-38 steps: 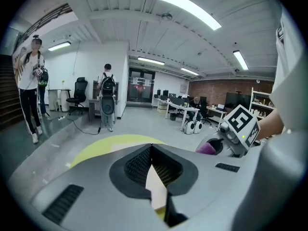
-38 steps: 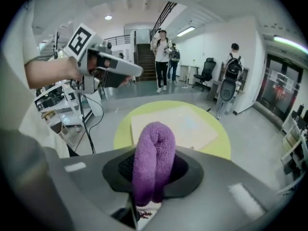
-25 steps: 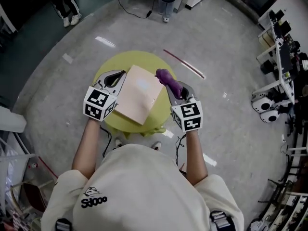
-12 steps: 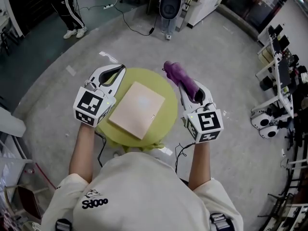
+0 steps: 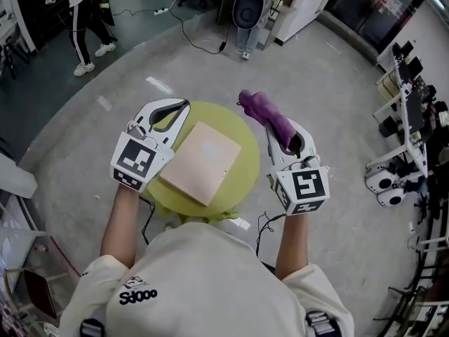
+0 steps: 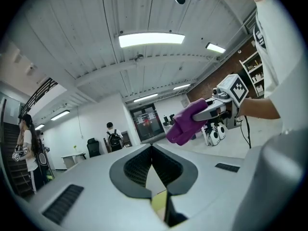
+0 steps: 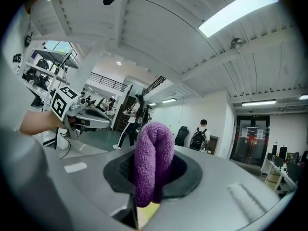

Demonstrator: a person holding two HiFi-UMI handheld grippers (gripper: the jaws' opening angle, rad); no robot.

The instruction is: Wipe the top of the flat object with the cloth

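Observation:
A pale pink flat square object (image 5: 200, 161) lies on a small round yellow-green table (image 5: 245, 161) in the head view, with nothing on it. My right gripper (image 5: 278, 123) is raised to the right of the table and shut on a purple cloth (image 5: 265, 115), which sticks out past the tips. In the right gripper view the folded cloth (image 7: 153, 160) stands between the jaws. My left gripper (image 5: 179, 107) is held up over the table's left edge, shut with nothing in it; its pads (image 6: 144, 165) meet. From the left gripper view I see the cloth (image 6: 186, 122) in the right gripper (image 6: 217, 109).
The table stands alone on a grey concrete floor (image 5: 330, 83). A person (image 5: 84, 20) stands at the far left, an office chair (image 5: 247, 5) and cables lie beyond the table, and white machines (image 5: 384, 177) and shelves line the right side.
Both grippers have risen off the table and spread apart, the right one carrying the cloth away from the flat object's corner. In the last half second they barely shifted.

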